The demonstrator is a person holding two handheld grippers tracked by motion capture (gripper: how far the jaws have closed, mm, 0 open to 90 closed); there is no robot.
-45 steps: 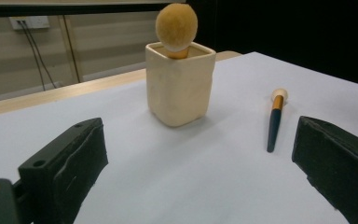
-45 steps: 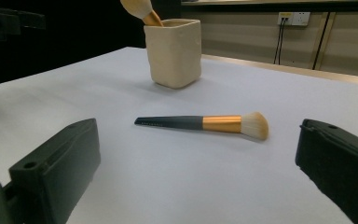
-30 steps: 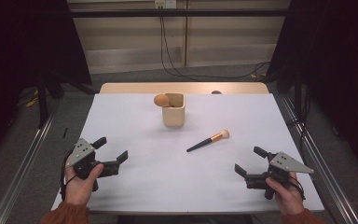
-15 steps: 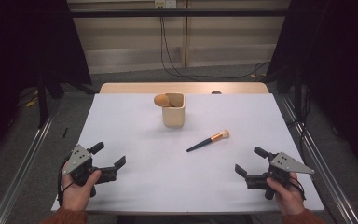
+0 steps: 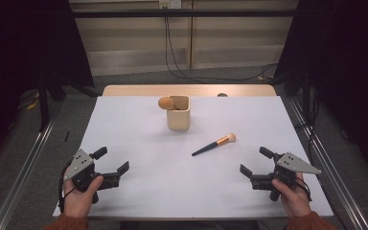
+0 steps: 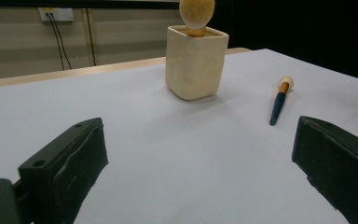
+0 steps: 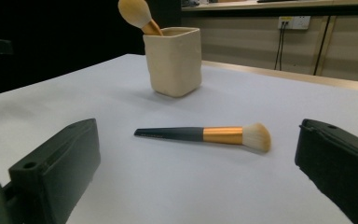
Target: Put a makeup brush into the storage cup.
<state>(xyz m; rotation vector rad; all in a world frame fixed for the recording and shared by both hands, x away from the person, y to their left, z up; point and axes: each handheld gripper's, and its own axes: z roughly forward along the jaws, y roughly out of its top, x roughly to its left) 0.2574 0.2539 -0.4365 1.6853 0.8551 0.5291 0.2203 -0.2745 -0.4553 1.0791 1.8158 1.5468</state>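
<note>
Left tongs [image 5: 110,165]: jaws wide apart, nothing between them; held low over the near-left part of the tabletop [image 5: 139,143] by the person's left hand [image 5: 79,194].
Right tongs [image 5: 254,163]: jaws also spread, gripping nothing; near-right part of the tabletop, in the right hand [image 5: 292,194].
Loose brush [image 5: 214,144]: lies flat on the white cover, approx. mid-right; dark handle, copper ferrule, pale bristles pointing away towards the far right (bristle end nearer the cup).
Brush vs. right tongs: apart, brush ahead of the jaws in the right gripper view [image 7: 205,134], not touched.
Brush vs. left tongs: well apart, seen off to the right in the left gripper view [image 6: 278,99].
Cup [image 5: 178,113]: cream, squarish, upright, towards the far middle of the tabletop; near the loose brush, not touching.
Second brush [image 5: 166,103]: stands in the cup, tan round head leaning out over the rim on the left (handle hidden inside).
</note>
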